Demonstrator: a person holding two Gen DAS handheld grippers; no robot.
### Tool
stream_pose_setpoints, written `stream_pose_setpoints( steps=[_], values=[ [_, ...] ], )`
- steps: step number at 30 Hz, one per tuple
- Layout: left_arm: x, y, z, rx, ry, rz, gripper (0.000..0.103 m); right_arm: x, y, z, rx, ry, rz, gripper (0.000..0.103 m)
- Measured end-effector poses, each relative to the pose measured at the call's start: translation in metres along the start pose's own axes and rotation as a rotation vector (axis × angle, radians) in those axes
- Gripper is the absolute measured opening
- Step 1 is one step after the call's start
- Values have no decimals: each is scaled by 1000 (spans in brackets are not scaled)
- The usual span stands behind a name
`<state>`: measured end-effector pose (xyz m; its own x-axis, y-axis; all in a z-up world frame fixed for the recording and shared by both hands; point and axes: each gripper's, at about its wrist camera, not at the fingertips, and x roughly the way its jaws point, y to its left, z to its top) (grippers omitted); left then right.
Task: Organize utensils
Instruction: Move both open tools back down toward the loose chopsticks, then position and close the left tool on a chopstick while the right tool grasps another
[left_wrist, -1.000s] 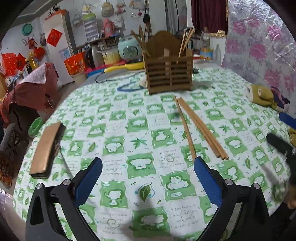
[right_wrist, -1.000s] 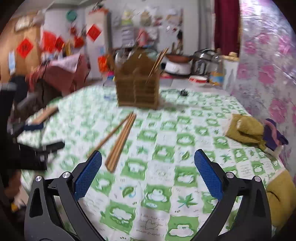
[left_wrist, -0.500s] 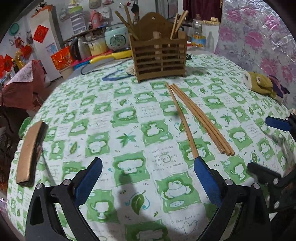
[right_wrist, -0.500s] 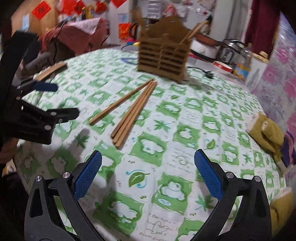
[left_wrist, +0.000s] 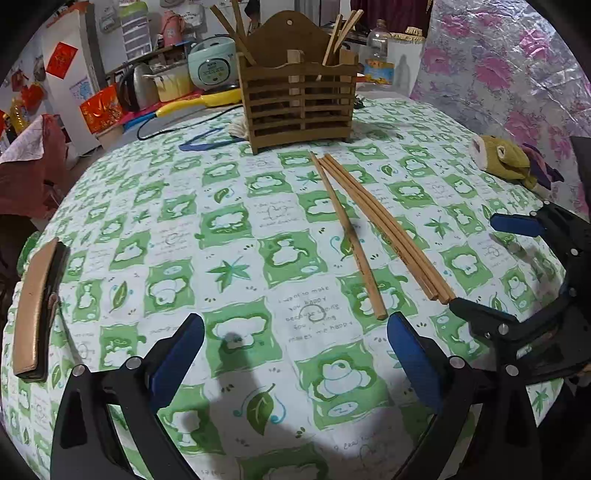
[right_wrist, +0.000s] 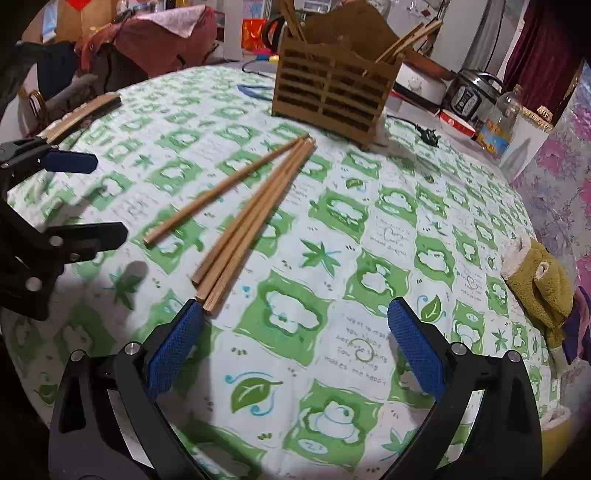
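Several wooden chopsticks (left_wrist: 384, 225) lie on the green-and-white tablecloth, one single stick (left_wrist: 347, 236) splayed left of a bundle of three. They also show in the right wrist view (right_wrist: 255, 218). A wooden slatted utensil holder (left_wrist: 299, 103) stands at the far side with a few chopsticks in it; it also shows in the right wrist view (right_wrist: 332, 85). My left gripper (left_wrist: 295, 343) is open and empty, just short of the single stick's near end. My right gripper (right_wrist: 295, 332) is open and empty, its left fingertip beside the bundle's near ends.
A tan and black flat case (left_wrist: 37, 306) lies at the table's left edge. An olive plush cloth (left_wrist: 506, 158) lies at the right edge. A blue cable (left_wrist: 207, 142) lies left of the holder. Rice cookers, a bottle and clutter stand behind the table.
Both grippers have moved forward and lower toward the near ends of the chopsticks. The right gripper has swung left until its left finger is beside the bundle. Both stay open.
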<state>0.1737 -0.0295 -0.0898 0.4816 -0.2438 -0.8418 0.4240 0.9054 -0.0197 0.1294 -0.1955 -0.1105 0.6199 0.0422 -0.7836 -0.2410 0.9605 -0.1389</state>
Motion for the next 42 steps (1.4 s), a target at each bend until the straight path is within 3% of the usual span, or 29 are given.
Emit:
stream_pose_setpoints(
  steps=[3,7,11,24,42],
  values=[
    [3,0,1,-2,14,-14,97,3,-32,1,112,-8,-177,92],
    [5,-1,2,1,18,-21,97,-6,-63,-8,268,-71,-4,88],
    [6,-7,2,32,20,-5,97,-7,-67,-10,300,-90,60,88],
    [19,-22,8,87,47,29,97,-7,-75,-12,354,-100,91,88],
    [26,-16,13,56,71,24,97,-4,-78,-13,360,-82,82,88]
  ],
)
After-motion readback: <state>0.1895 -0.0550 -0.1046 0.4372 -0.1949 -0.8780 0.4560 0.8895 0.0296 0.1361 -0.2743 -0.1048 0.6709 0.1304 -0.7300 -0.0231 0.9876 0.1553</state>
